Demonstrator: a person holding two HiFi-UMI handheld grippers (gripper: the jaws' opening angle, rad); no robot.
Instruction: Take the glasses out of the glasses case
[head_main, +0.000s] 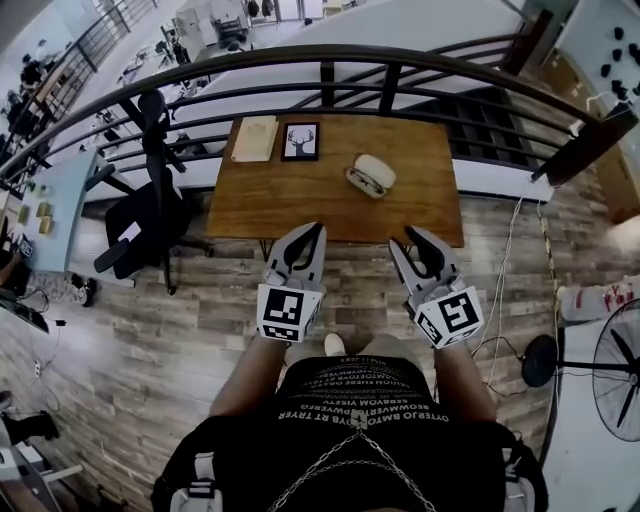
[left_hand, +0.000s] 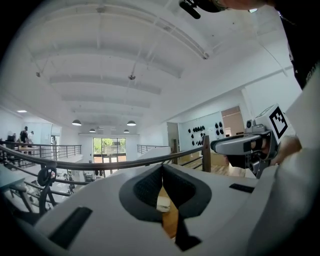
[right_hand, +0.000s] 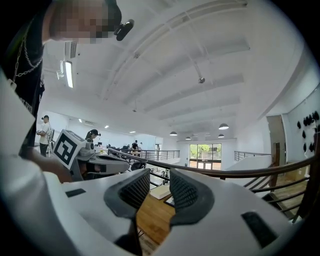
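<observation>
Wood planks cover the floor on the near side of a dark curved railing, and the brown bench stands against that railing. The white glasses case lies on the bench. A picture frame stands to the left of the case, and a pale pad lies further left of it. The case is too small here to say if its lid is up, and I cannot tell if the glasses are inside.

The 2 tools hang on the near side of the case, well apart from it, over the floor. The left tool has its jaws together at the tips with nothing between them. The right tool is narrowly apart and also empty.

I judge the step in hand to be the approach. To do it well, the left tool should open before it arrives. 1 tool should then steady the body of the case. The other should take the glasses by the bridge or an arm, not a lens, with a light grip, and lift straight up so the case is not dragged toward the frame.
</observation>
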